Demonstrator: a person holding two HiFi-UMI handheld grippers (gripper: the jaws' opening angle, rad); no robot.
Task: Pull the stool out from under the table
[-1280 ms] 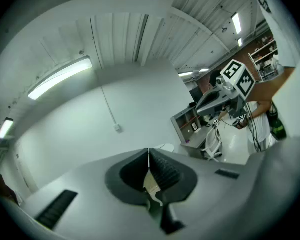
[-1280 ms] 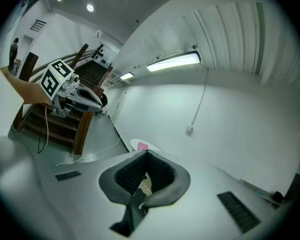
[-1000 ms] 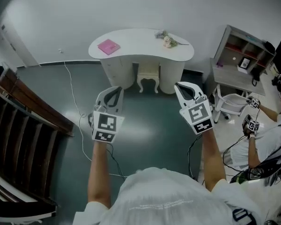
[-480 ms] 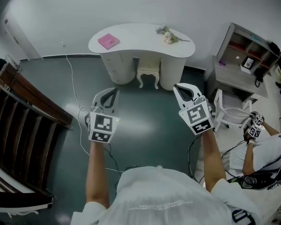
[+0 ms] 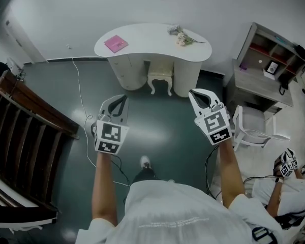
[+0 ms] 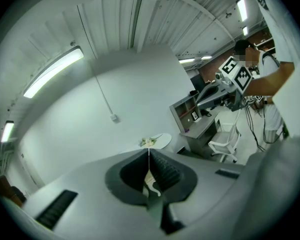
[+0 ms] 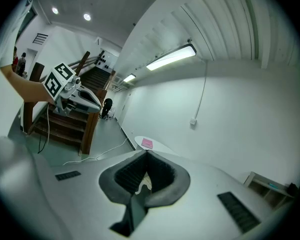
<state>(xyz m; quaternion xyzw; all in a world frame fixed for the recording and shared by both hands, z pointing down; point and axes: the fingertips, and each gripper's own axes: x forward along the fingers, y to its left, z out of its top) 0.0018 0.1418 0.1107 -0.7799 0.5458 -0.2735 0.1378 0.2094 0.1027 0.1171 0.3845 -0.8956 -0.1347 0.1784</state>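
Left gripper and right gripper: each has its jaws pressed together with nothing between them. Both are held in the air in front of the table and well apart from it, one toward each of its ends. Stool: stands tucked in the recess under the table top, between the two pedestals, with its seat edge and curved front legs showing. On the table, a pink book lies near the left end and flowers near the right end. Right of the table stand a grey desk and a white chair. Left of the table, a cable trails over the floor beside a wooden stair.
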